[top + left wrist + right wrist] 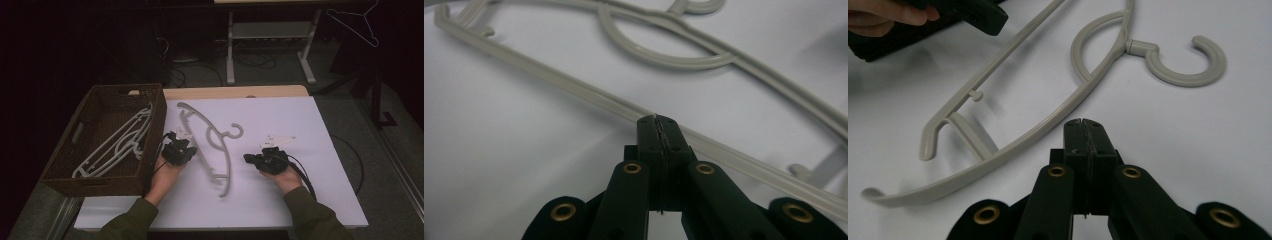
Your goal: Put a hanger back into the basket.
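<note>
Two hand-held black two-jaw tools are shown flanking a pale grey moulded-plastic coat hanger [210, 145] that lies flat on the white, matt sheet covering the bench [300, 200]. Nearest, the left tool [176, 150] and the right tool [260, 159] are each seen with the jaws pressed together on nothing; in the left gripper view the closed tip [658, 120] is set just beside the hanger's straight lower bar [574, 95], and in the right gripper view the tip [1083, 122] is set just beside the curved shoulder arm [1048, 125].

The step in hand is judged to be the approach to a grasp. The next move is judged to call for the jaws to be spread and closed across a thin rail, which lies low against the sheet and offers little height for purchase.

The hanger is smooth, slightly glossy and ribbed along its rails, with an open round hook [1188, 62]. Farther left, a dark brown woven wicker basket [155, 107], rectangular, is seen holding similar grey hangers [117, 142], and is taken as the likely destination.
</note>
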### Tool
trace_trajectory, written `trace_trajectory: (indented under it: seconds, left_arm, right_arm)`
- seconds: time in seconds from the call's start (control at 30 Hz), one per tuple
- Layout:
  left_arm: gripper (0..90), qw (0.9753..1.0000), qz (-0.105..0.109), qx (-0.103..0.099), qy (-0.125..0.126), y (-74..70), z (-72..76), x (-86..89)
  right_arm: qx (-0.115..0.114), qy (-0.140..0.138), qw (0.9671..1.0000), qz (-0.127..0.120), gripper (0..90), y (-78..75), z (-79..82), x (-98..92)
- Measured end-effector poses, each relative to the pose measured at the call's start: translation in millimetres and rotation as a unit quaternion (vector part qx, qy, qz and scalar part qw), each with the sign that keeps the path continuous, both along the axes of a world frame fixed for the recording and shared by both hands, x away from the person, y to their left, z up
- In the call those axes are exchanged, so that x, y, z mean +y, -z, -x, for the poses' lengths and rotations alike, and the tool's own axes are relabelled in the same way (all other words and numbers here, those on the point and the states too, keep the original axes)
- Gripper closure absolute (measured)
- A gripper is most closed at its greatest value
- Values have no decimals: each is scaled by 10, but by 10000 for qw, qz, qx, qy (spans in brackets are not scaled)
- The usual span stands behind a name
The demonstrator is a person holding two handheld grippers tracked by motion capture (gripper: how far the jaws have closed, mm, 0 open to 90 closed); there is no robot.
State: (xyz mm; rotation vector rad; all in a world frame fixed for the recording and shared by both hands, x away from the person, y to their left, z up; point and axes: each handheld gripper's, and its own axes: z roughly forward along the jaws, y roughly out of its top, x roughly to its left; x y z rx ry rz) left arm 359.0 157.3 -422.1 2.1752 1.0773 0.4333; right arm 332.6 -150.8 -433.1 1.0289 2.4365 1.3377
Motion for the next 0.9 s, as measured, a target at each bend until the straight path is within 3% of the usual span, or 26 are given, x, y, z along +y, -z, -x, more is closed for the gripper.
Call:
trace_trajectory:
  seconds: [0.1,0.17,0.27,0.37,0.47,0.63,0.77,0.9]
  left_arm:
    - [900,9999,41,14,-101,27,-45,24]
    - [878,9999,31,16,-115,32,-52,38]
    - [804,9999,84,-35,-126,23,-35,41]
    - [743,9996,246,-26,-142,11,-23,51]
    - [784,9995,285,-16,-122,2,-26,71]
    - [899,9997,207,86,-55,26,-41,66]
    - [900,9998,191,97,13,34,-32,47]
    - [899,9997,203,114,5,54,-40,39]
  right_arm:
    - [103,-14,9999,12,894,72,-83,73]
    - [272,-2,9996,21,796,86,-133,128]
    - [184,-16,9998,27,684,83,-215,243]
    - [221,63,9997,61,632,82,-324,367]
    - [151,209,9996,66,708,83,-459,462]
    - [-225,414,9975,527,826,42,-770,541]
    - [-156,639,9950,751,895,56,-1107,546]
    - [39,673,9937,896,897,138,-1270,498]
